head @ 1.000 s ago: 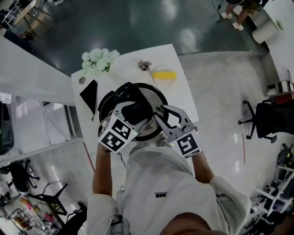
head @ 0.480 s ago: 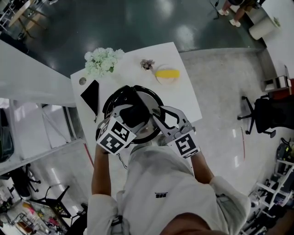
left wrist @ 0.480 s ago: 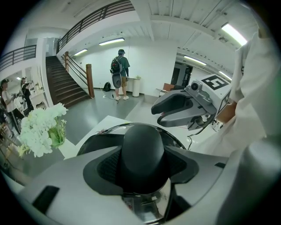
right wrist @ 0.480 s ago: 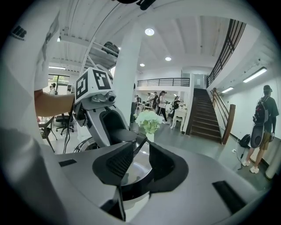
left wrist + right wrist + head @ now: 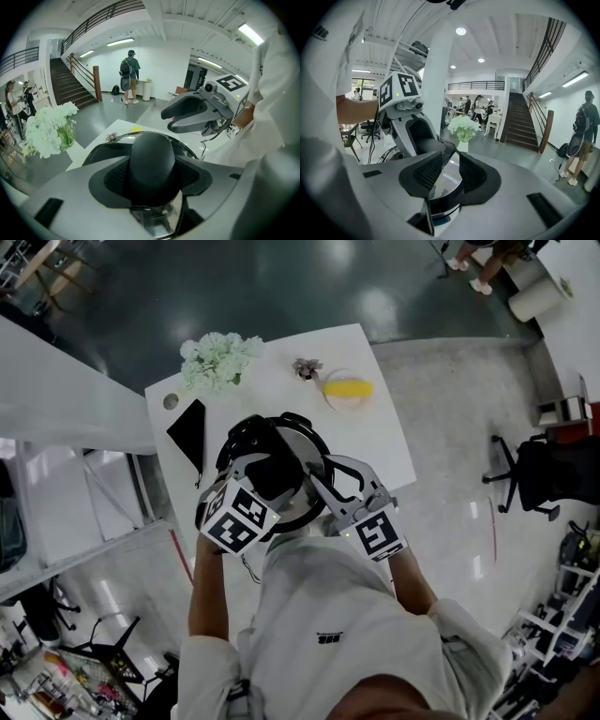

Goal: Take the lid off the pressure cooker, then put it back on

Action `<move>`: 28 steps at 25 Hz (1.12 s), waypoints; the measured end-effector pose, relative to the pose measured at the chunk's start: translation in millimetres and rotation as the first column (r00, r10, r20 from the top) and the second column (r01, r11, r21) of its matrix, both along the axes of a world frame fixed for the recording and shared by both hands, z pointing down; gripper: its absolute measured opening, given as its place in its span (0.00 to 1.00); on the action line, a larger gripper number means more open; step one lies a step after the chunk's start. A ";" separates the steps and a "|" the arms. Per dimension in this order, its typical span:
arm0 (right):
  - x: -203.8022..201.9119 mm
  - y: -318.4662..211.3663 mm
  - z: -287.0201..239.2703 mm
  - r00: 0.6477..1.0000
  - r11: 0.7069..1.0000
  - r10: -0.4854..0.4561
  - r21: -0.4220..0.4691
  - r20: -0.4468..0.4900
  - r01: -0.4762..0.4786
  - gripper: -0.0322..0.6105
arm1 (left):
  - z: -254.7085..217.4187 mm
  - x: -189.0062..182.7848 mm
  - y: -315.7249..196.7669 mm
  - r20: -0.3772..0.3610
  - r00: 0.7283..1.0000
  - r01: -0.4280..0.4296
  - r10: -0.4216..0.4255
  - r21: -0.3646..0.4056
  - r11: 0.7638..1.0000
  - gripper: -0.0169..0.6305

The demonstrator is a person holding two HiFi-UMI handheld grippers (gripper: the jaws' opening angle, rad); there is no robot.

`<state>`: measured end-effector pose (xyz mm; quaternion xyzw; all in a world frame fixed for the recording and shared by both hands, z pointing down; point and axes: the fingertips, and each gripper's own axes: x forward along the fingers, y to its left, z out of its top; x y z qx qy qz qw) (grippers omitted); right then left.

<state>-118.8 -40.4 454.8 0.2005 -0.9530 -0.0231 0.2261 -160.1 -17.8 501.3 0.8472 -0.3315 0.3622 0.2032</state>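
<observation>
Left hand-held gripper [image 5: 152, 171] clamped on the black knob [image 5: 152, 157] of the lid [image 5: 307, 444], which sits below it on the cooker [image 5: 228, 448] on the table [image 5: 272, 352]. Right hand-held gripper [image 5: 449, 176] has jaws apart, over the rim. The steel lid is likely heavy, stiff and slick, so the knob is the best hold

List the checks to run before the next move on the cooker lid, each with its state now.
1. Left claw shut on the knob: ok.
2. Right claw gripping anything: not ok; jaws apart, lid showing between them.
3. Lid seated on the cooker: cannot tell; the claws hide the rim.
4. Flowers and plate apart from the cooker: ok.
5. Cooker fully on the table: cannot tell; its near side is hidden.
</observation>
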 end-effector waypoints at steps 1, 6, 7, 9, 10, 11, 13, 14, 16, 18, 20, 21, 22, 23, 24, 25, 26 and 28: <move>-2.1 0.6 0.4 1.000 1.000 0.000 -0.006 -0.004 0.000 0.24 | 0.6 -1.6 0.7 -0.004 1.000 0.004 -0.004 -0.003 1.000 0.47; -15.0 2.7 2.6 1.000 1.000 -0.021 -0.004 -0.015 0.021 0.23 | 6.8 -7.2 5.3 -0.006 1.000 0.005 -0.005 -0.008 1.000 0.47; -17.1 2.8 2.9 1.000 1.000 -0.020 -0.008 -0.019 0.020 0.24 | 8.8 -8.0 5.9 -0.004 1.000 0.004 -0.004 -0.010 1.000 0.47; -20.8 2.6 3.7 0.999 1.000 -0.029 -0.003 -0.022 0.028 0.23 | 11.1 -9.8 6.9 -0.006 1.000 0.003 -0.003 -0.011 1.000 0.47; -22.0 2.8 3.9 0.999 1.000 -0.027 -0.007 -0.025 0.027 0.23 | 11.3 -10.7 7.2 -0.008 1.000 0.002 -0.002 -0.009 1.000 0.47; -23.0 2.9 4.2 0.999 1.000 -0.026 -0.011 -0.028 0.026 0.24 | 11.3 -11.5 7.4 -0.009 1.000 0.000 -0.001 -0.007 1.000 0.47; -25.3 2.1 5.6 0.999 0.999 -0.034 -0.001 -0.028 0.034 0.24 | 11.7 -13.1 7.3 -0.009 1.000 0.001 -0.001 -0.003 1.000 0.47; -26.3 1.6 6.3 0.999 0.999 -0.037 0.002 -0.029 0.038 0.24 | 12.0 -13.8 7.1 -0.010 1.000 0.004 -0.004 -0.002 1.000 0.47; -28.2 0.8 6.8 0.999 0.999 -0.038 0.002 -0.029 0.038 0.23 | 12.7 -15.1 7.3 -0.015 1.000 0.015 -0.015 -0.002 1.000 0.47; -29.8 0.6 6.8 0.999 0.999 -0.037 0.000 -0.027 0.037 0.23 | 13.5 -15.2 7.7 -0.022 0.999 0.032 -0.032 -0.004 0.999 0.47; -31.2 0.6 7.2 0.999 0.999 -0.039 -0.001 -0.028 0.039 0.23 | 15.3 -13.5 8.1 -0.023 0.998 0.050 -0.050 -0.005 0.999 0.47; -31.8 0.8 7.7 0.999 0.999 -0.040 -0.003 -0.031 0.040 0.24 | 16.7 -12.5 8.5 -0.021 0.998 0.057 -0.057 -0.006 0.998 0.47; -32.1 0.9 8.0 0.999 0.999 -0.038 -0.008 -0.033 0.038 0.24 | 18.3 -11.6 8.7 -0.018 0.998 0.062 -0.062 -0.006 0.998 0.47; -31.9 1.0 7.9 0.999 0.999 -0.030 -0.021 -0.037 0.030 0.23 | 20.0 -10.8 8.5 -0.013 0.998 0.067 -0.067 -0.007 0.998 0.47; -31.2 1.1 7.7 0.999 0.999 -0.020 -0.038 -0.043 0.018 0.23 | 21.5 -10.1 8.1 -0.005 0.997 0.071 -0.071 -0.007 0.997 0.47; -30.5 1.0 7.4 0.999 0.999 -0.014 -0.049 -0.047 0.011 0.23 | 22.9 -9.3 7.8 0.003 0.997 0.074 -0.074 -0.009 0.997 0.47; -30.3 0.6 7.1 0.999 0.999 -0.013 -0.052 -0.046 0.011 0.24 | 24.1 -8.5 7.7 0.010 0.997 0.077 -0.077 -0.011 0.997 0.47; -30.7 -1.1 7.6 0.999 0.999 -0.028 -0.032 -0.035 0.027 0.24 | 25.6 -7.7 7.8 0.015 0.997 0.082 -0.082 -0.010 0.997 0.47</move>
